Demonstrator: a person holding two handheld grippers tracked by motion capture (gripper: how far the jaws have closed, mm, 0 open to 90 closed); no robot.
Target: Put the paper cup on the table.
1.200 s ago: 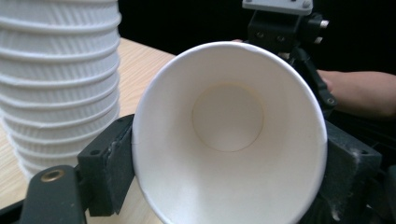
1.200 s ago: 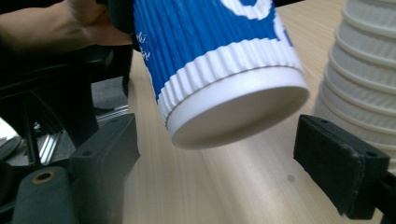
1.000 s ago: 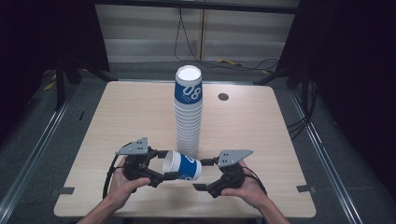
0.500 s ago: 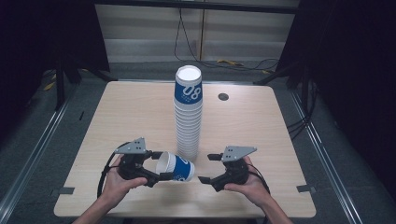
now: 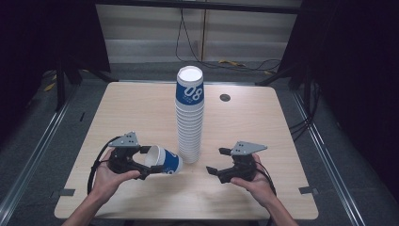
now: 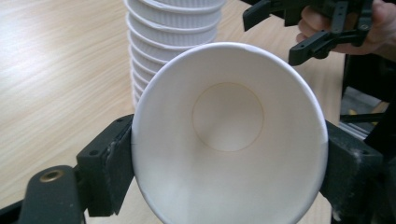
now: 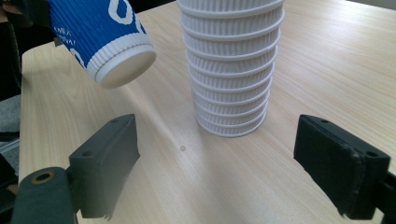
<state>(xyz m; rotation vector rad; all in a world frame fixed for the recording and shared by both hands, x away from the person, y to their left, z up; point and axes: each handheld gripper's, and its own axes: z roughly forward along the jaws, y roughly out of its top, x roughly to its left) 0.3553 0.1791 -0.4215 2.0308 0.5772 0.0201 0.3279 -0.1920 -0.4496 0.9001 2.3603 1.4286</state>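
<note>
On the bench (image 5: 263, 117) stands a tall cup stack (image 5: 189, 122). Just left of its base, the blue cup (image 5: 164, 161) lies tipped sideways above the bench, its rim pinched between the left gripper (image 5: 141, 162) fingers. The right gripper (image 5: 215, 161) fingers are spread, empty.

Table (image 5: 263, 127) with a cup stack (image 5: 189, 122)

Pale wood top; the stack stands upright near its middle, and a small dark round spot (image 5: 225, 98) sits toward the far edge.
</note>
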